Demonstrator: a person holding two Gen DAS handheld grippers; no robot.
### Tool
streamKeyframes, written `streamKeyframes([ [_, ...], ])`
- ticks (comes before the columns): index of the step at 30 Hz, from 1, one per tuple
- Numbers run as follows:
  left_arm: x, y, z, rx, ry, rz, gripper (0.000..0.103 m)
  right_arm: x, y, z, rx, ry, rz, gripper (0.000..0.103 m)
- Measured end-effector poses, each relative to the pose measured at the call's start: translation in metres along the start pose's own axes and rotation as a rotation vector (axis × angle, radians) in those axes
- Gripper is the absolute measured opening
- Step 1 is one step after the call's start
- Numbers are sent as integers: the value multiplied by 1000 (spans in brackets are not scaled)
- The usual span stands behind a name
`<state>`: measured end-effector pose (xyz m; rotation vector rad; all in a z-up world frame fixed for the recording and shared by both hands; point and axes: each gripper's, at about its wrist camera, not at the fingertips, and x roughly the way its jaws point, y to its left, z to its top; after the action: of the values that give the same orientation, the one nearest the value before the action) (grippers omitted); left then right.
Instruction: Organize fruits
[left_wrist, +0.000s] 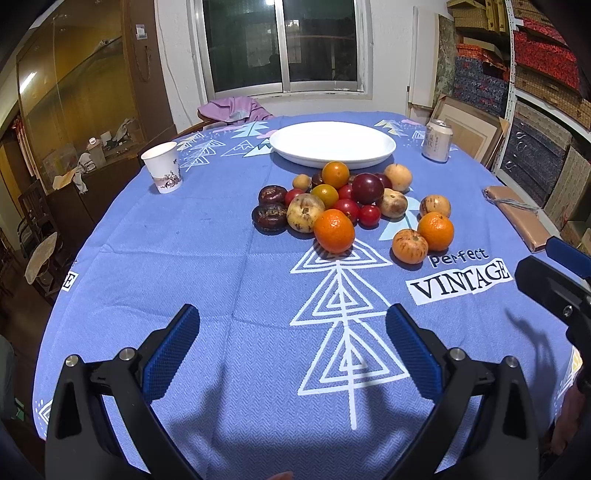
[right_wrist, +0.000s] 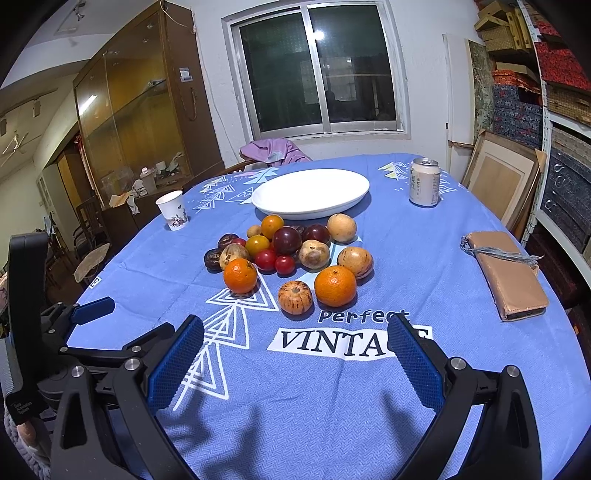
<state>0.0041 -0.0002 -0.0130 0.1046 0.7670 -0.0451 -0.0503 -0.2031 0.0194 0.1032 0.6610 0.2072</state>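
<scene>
Left wrist view: left gripper (left_wrist: 291, 325) spread wide, nothing in it, hovering over the blue tablecloth (left_wrist: 184, 266). Right gripper (right_wrist: 295, 336) also wide and empty, just beside it. Fruit pile (left_wrist: 343, 199) sits mid-table, touching the near rim of the empty white plate (left_wrist: 332, 142). 2 oranges (right_wrist: 335, 286) at the pile's near edge. Paper cup (left_wrist: 162, 166) left, can (left_wrist: 437, 140) right.

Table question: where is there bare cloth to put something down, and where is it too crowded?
Bare cloth lies between the paper cup and the fruit pile, and in front of the pile toward both open grippers. The white plate is empty. Crowded: the strip between pile and plate, and the right edge by the brown parcel.
</scene>
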Motion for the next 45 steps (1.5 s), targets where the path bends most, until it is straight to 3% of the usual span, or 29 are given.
streamKeyframes([
  [28,6,-2,-3,5,25,-5,99,10,-4,-3,25,32,26,100],
  [32,11,1,-6,-1,15,-51,99,17,0,-8,-50,36,55,100],
  [34,12,6,-9,-14,-23,-122,99,23,2,-10,-110,44,54,100],
  [38,17,10,-7,6,-70,-169,99,35,-7,-9,-154,70,42,100],
  [45,58,8,21,112,24,-168,99,77,-49,8,-53,194,119,100],
])
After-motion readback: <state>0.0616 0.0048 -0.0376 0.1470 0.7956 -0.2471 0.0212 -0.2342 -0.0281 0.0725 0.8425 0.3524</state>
